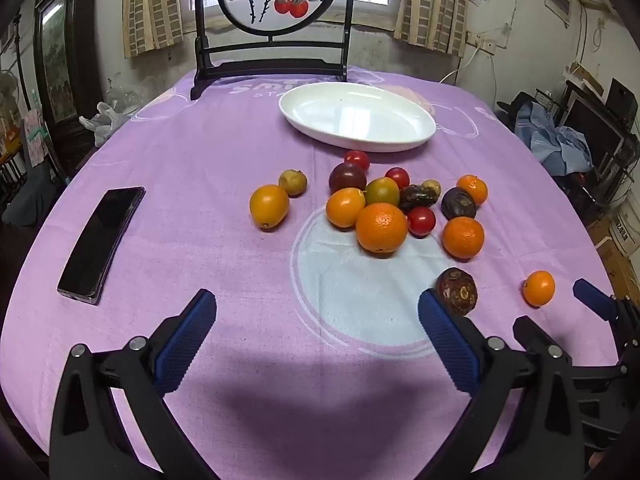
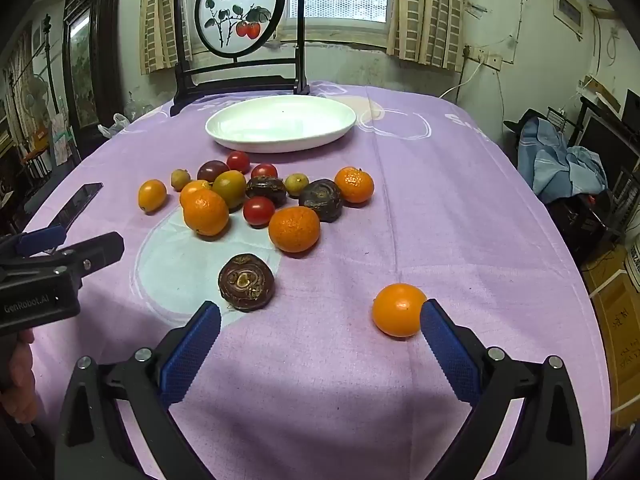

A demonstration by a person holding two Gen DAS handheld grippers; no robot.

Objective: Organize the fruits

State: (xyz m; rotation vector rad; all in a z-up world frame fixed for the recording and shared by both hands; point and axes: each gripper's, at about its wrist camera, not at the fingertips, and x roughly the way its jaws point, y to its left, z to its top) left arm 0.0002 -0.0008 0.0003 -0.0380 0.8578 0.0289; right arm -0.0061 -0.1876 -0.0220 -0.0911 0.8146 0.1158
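Several fruits lie loose on the purple cloth: oranges (image 1: 381, 227), cherry tomatoes (image 1: 421, 221), dark water chestnuts (image 1: 458, 203) and small yellow-green fruits (image 1: 292, 182). An empty white oval plate (image 1: 356, 116) sits behind them, also in the right wrist view (image 2: 280, 123). My left gripper (image 1: 316, 304) is open above the cloth, a brown chestnut (image 1: 456, 291) just past its right finger. My right gripper (image 2: 320, 314) is open, with that chestnut (image 2: 246, 282) near its left finger and a small orange (image 2: 398, 310) touching its right finger.
A black phone (image 1: 102, 238) lies at the left on the cloth. A dark-framed round painted screen (image 1: 276, 20) stands at the table's far edge behind the plate. The right gripper shows in the left wrist view (image 1: 560, 312) at the right edge.
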